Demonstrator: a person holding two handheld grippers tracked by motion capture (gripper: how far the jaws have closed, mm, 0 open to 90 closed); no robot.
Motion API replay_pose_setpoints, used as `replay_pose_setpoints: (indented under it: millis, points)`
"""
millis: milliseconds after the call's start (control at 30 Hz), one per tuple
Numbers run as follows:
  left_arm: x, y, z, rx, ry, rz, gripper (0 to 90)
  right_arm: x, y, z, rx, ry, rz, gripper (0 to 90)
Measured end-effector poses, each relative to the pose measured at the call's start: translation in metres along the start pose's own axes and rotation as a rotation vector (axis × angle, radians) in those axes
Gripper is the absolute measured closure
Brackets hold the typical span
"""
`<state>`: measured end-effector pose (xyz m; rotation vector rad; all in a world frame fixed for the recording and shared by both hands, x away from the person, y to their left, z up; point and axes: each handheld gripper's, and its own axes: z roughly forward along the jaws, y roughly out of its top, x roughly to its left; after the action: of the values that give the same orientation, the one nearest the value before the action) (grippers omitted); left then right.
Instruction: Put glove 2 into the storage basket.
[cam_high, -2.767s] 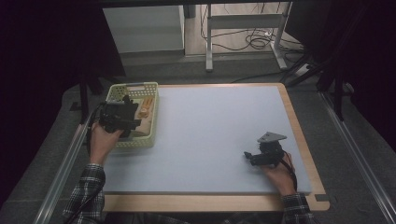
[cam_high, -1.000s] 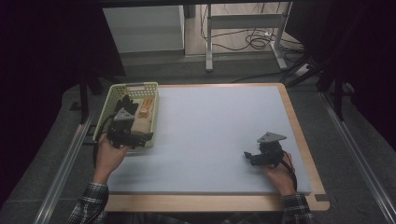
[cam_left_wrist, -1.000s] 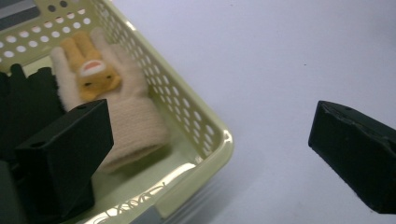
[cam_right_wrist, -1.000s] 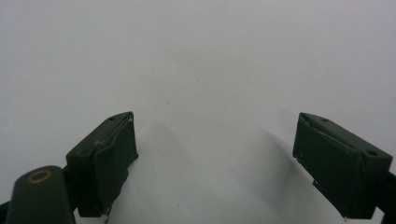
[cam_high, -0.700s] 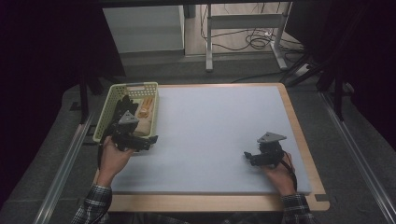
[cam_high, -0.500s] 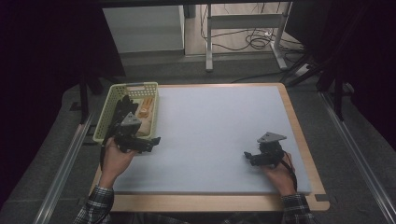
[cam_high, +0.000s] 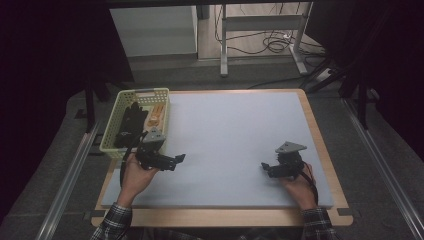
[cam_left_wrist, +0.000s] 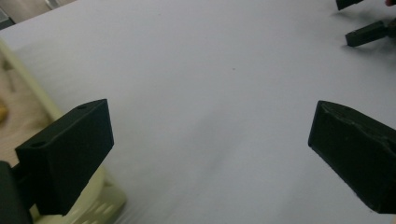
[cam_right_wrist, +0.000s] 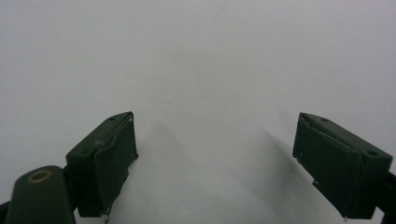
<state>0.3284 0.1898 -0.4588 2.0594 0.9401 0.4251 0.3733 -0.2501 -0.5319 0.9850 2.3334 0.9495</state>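
My left gripper (cam_high: 177, 160) hovers just off the near right corner of a pale green basket (cam_high: 111, 142), with its jaws pointing right over the grey mat (cam_high: 235, 125). In the left gripper view the left gripper (cam_left_wrist: 210, 154) is open, with bare mat between the jaws and the basket's rim (cam_left_wrist: 105, 198) at lower left. The right gripper (cam_high: 265, 167) rests low on the mat at the near right, jaws pointing left. It is open (cam_right_wrist: 215, 158) and holds nothing. The basket holds black objects (cam_high: 127, 125) and a tan object (cam_high: 157, 115).
The mat covers a wooden table (cam_high: 320, 135) whose rim shows at the right and near sides. Metal rails (cam_high: 70, 175) run along both sides of the table. A stand and cables (cam_high: 270, 42) lie on the floor behind.
My left gripper has drawn back from above the basket toward the near side and out over the mat, turning its jaws rightward. The right gripper has stayed put.
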Motion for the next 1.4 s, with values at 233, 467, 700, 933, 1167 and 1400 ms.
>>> replay_pose_setpoints:
  millis: [233,467,700,933,1167,1400]
  points:
    - [-0.016,0.001,0.008,-0.012,-0.038,0.022,0.4,0.000,0.000,0.000,0.000,-0.001,-0.001,13.0]
    - [-0.033,-0.005,0.022,-0.013,-0.079,0.045,0.3,0.000,0.000,0.000,-0.001,-0.002,-0.002,13.1]
    - [-0.043,-0.016,0.037,-0.007,-0.097,0.064,0.0,0.000,0.000,0.000,-0.001,-0.002,-0.002,13.0]
    - [-0.048,-0.026,0.047,0.002,-0.116,0.069,0.0,0.000,0.000,0.000,-0.001,-0.002,-0.002,13.0]
    - [-0.051,-0.043,0.057,0.033,-0.132,0.066,0.0,0.000,0.000,0.000,-0.001,-0.002,-0.003,13.1]
    - [-0.051,-0.055,0.064,0.081,-0.109,0.071,0.0,0.000,0.000,0.000,-0.001,-0.003,-0.004,13.0]
